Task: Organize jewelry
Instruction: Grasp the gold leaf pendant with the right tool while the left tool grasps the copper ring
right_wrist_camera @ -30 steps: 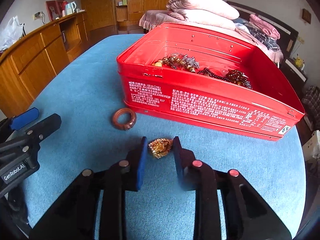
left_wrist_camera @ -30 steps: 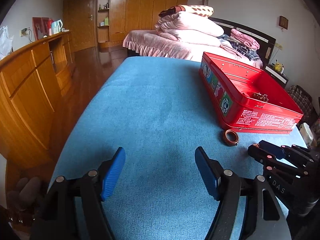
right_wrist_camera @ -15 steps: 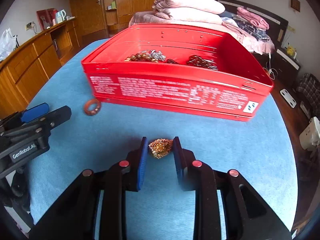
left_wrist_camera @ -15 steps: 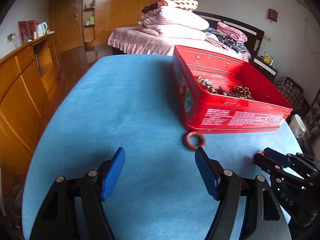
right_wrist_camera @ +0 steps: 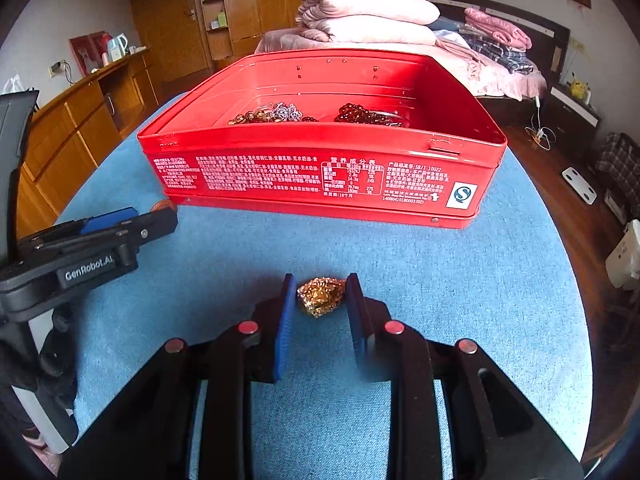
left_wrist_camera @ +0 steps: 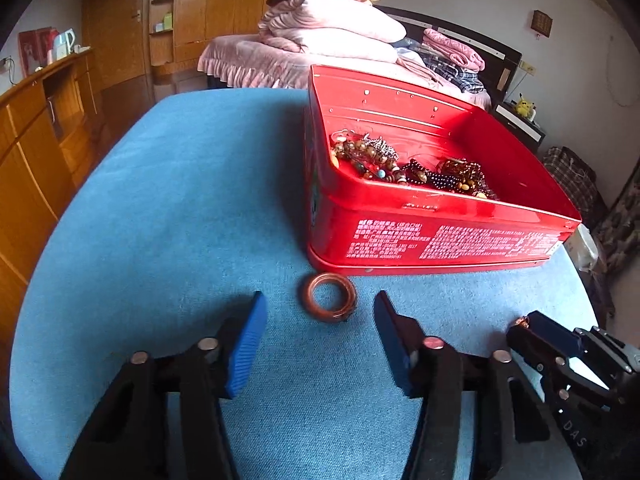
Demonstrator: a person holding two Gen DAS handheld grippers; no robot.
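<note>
Pinching gold trinket [right_wrist_camera: 321,297], right gripper [right_wrist_camera: 320,300]; left gripper [left_wrist_camera: 320,322] spread, closing around ring [left_wrist_camera: 329,297] beside tin [left_wrist_camera: 440,240].

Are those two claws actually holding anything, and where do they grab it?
The right claw pinches a crumpled gold jewelry piece by its two sides. The left claw, jaws just closing, holds nothing; the copper ring lies untouched.

Folded pink quilts [right_wrist_camera: 368,12] stacked on bed [left_wrist_camera: 256,64]; wooden cabinets [right_wrist_camera: 80,120] left.
</note>
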